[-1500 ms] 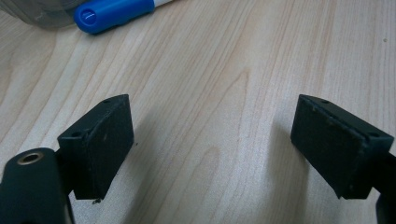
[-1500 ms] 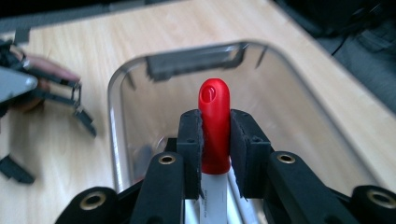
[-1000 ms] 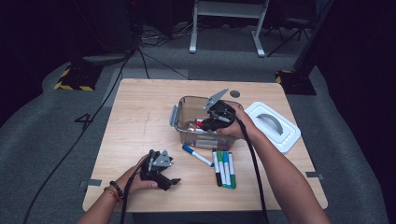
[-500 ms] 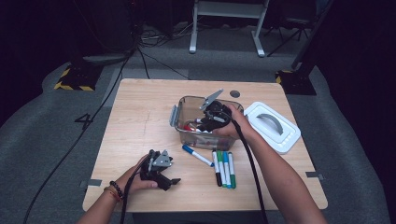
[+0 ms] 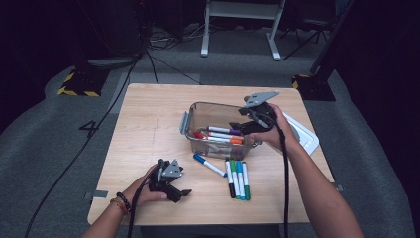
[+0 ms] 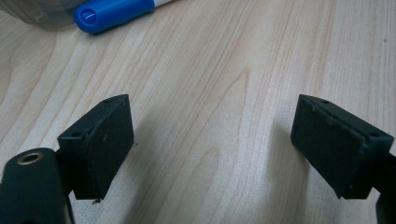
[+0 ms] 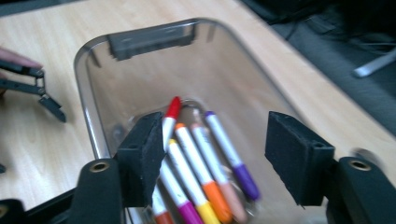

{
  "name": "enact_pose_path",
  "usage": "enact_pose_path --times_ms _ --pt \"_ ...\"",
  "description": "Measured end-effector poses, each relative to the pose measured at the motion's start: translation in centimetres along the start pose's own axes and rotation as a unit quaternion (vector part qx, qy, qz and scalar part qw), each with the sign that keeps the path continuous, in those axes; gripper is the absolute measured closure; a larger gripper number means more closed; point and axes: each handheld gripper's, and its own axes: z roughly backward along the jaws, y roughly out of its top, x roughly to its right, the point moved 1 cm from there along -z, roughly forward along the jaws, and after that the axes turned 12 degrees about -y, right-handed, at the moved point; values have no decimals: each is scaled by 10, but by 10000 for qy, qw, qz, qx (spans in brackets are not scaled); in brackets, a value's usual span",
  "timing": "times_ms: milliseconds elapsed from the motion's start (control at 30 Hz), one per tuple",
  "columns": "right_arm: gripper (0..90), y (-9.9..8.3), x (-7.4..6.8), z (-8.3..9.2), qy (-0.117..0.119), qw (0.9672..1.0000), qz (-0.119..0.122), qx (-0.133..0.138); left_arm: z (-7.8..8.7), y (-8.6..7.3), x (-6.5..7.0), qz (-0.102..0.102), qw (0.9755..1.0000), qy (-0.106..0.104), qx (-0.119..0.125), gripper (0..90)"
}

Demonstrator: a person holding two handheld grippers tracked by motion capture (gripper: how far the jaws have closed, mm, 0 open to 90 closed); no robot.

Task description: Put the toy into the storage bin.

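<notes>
White lid — beside wooden table

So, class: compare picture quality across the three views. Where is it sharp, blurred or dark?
High view: table evenly lit, surroundings dark. Left gripper view: wood grain sharp, soft shadows under the pads. Right gripper view: box rim and markers smeared with motion blur.

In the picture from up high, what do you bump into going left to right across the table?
Left gripper → blue marker → black marker → green marker → right gripper over the box → white lid.
</notes>
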Motion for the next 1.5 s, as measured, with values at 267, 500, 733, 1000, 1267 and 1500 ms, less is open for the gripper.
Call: enact_pose_path --times_ms 267,500,733,1000,1267,1500 --pt "315 -30 13 50 -338 9988 -142 333 0 0 0 1 10000 0 1 136" --pt "284 -70 12 70 -574 9975 -177 373 0 0 0 -1 10000 1 0 136" --pt "234 -115 5 78 -625 9974 -299 173 0 0 0 0 10000 1 2 136" --pt "227 -160 -20 60 -326 9983 -433 -212 0 0 0 -1 10000 2 1 136" --pt "239 -181 -51 34 57 9974 -529 -492 0 0 0 -2 10000 1 0 136" --pt "242 -179 -71 21 326 9969 -433 -570 0 0 0 0 10000 1 2 136"
